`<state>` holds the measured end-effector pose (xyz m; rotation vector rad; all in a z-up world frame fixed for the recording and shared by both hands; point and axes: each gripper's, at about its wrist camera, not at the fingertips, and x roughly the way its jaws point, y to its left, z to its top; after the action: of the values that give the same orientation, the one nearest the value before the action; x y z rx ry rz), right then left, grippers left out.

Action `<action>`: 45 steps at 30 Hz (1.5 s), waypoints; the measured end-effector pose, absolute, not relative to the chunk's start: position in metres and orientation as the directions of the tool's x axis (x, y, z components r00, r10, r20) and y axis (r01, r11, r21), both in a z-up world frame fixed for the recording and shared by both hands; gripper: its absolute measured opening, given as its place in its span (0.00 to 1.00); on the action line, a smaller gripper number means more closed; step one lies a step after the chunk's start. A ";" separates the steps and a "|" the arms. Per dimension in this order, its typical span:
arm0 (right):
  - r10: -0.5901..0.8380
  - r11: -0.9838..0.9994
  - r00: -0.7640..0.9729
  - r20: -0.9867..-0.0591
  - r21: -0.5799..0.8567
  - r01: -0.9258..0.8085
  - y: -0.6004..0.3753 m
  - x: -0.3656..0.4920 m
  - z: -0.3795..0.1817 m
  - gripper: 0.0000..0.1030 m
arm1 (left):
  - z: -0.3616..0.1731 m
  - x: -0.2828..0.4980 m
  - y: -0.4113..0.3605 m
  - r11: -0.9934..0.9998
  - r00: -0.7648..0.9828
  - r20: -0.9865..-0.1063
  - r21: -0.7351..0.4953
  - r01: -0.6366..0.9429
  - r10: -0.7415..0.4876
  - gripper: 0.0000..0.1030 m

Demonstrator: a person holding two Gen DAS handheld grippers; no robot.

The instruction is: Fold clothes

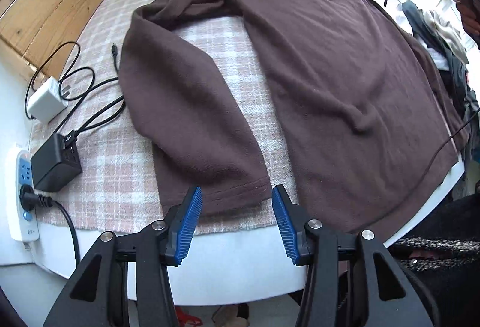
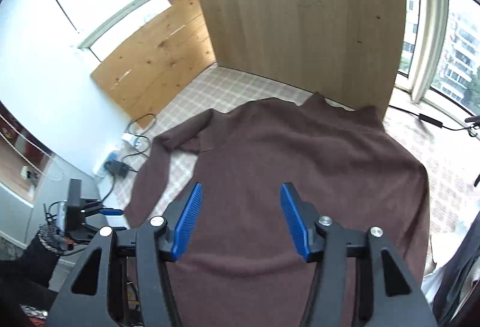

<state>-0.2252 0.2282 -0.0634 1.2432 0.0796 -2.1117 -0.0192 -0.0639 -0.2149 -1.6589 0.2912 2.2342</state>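
While a brown sweater (image 1: 345, 81) lies spread flat on the checked cloth (image 1: 99, 183) covering the table (image 1: 240, 261), one sleeve (image 1: 186, 105) runs down beside its body toward you. Your left claw (image 1: 237, 195) hovers spread wide just above that sleeve's cuff, pinching nothing. Your right claw (image 2: 241, 192) hangs spread and empty over the sweater's body. Left of the sleeve sit a white charger (image 1: 48, 102), a black adapter (image 1: 55, 163) and a power strip (image 1: 22, 192).

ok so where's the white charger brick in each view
Left wrist view: the white charger brick lies at the left edge, on the checked cloth, left of the brown sweater's sleeve.
Right wrist view: small, left of centre, beyond the sleeve.
Shared landmark: the black power adapter near it.
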 end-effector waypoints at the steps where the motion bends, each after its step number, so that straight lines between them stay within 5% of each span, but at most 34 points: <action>1: -0.482 -0.788 -0.343 -0.806 0.228 0.572 0.226 -0.222 -0.077 0.52 | -0.219 -0.021 -0.059 -0.917 -0.253 -0.957 -0.029 -0.398 0.140 0.45; 4: -0.329 -0.804 -0.352 -0.876 0.064 0.591 0.205 -0.213 -0.138 0.51 | -0.228 -0.026 -0.049 -0.911 -0.244 -0.963 -0.003 -0.412 0.113 0.45; 7: -0.322 -0.832 -0.307 -0.896 0.113 0.543 0.213 -0.221 -0.175 0.47 | -0.224 -0.027 -0.049 -0.918 -0.247 -0.961 -0.015 -0.396 0.123 0.45; 11: -0.420 -0.833 -0.299 -0.857 0.233 0.501 0.216 -0.246 -0.177 0.34 | -0.208 -0.037 -0.061 -0.943 -0.283 -0.953 -0.011 -0.332 0.111 0.45; 20: -0.549 -0.668 -0.128 -0.826 0.341 0.662 0.059 -0.276 -0.188 0.34 | -0.220 -0.019 -0.058 -0.920 -0.261 -0.962 0.031 -0.391 0.079 0.49; 24: -0.470 -0.633 -0.170 -0.866 0.197 0.748 0.011 -0.260 -0.198 0.36 | -0.233 -0.026 -0.052 -0.914 -0.275 -0.961 0.082 -0.396 0.033 0.49; 25: -0.452 -0.626 -0.181 -0.873 0.166 0.762 0.003 -0.257 -0.199 0.36 | -0.233 -0.030 -0.054 -0.916 -0.285 -0.958 0.075 -0.393 0.044 0.47; 28: -0.396 -0.624 -0.234 -0.888 0.074 0.778 -0.012 -0.256 -0.204 0.37 | -0.228 -0.040 -0.067 -0.922 -0.278 -0.956 0.025 -0.386 0.090 0.08; 29: -0.377 -0.629 -0.248 -0.892 0.050 0.776 -0.017 -0.258 -0.207 0.37 | -0.225 -0.044 -0.072 -0.925 -0.273 -0.956 0.007 -0.380 0.105 0.07; 34: -0.334 -0.628 -0.254 -0.908 0.014 0.778 -0.023 -0.266 -0.215 0.37 | -0.160 -0.053 -0.144 -0.964 -0.345 -0.921 -0.097 -0.248 0.181 0.06; 35: -0.326 -0.623 -0.254 -0.910 0.005 0.782 -0.023 -0.266 -0.217 0.32 | -0.143 -0.052 -0.163 -0.972 -0.370 -0.912 -0.107 -0.207 0.179 0.06; 36: -0.313 -0.619 -0.255 -0.915 -0.007 0.786 -0.024 -0.267 -0.219 0.17 | -0.126 -0.051 -0.181 -0.981 -0.403 -0.901 -0.102 -0.167 0.162 0.06; 37: -0.301 -0.614 -0.257 -0.919 -0.019 0.789 -0.025 -0.267 -0.220 0.09 | -0.111 -0.052 -0.199 -0.991 -0.443 -0.891 -0.054 -0.120 0.102 0.06; 41: -0.291 -0.615 -0.259 -0.921 -0.027 0.788 -0.027 -0.269 -0.219 0.07 | -0.096 -0.059 -0.256 -0.965 -0.451 -0.854 0.249 0.085 -0.260 0.18; 45: -0.281 -0.618 -0.273 -0.920 -0.044 0.785 -0.029 -0.267 -0.218 0.07 | -0.100 -0.046 -0.277 -0.989 -0.484 -0.863 0.140 0.053 -0.148 0.26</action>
<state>-0.2674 -0.0286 -0.2176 1.2647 0.6665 -1.9527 -0.0461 -0.2768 -0.1001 -1.6477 0.1533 2.8072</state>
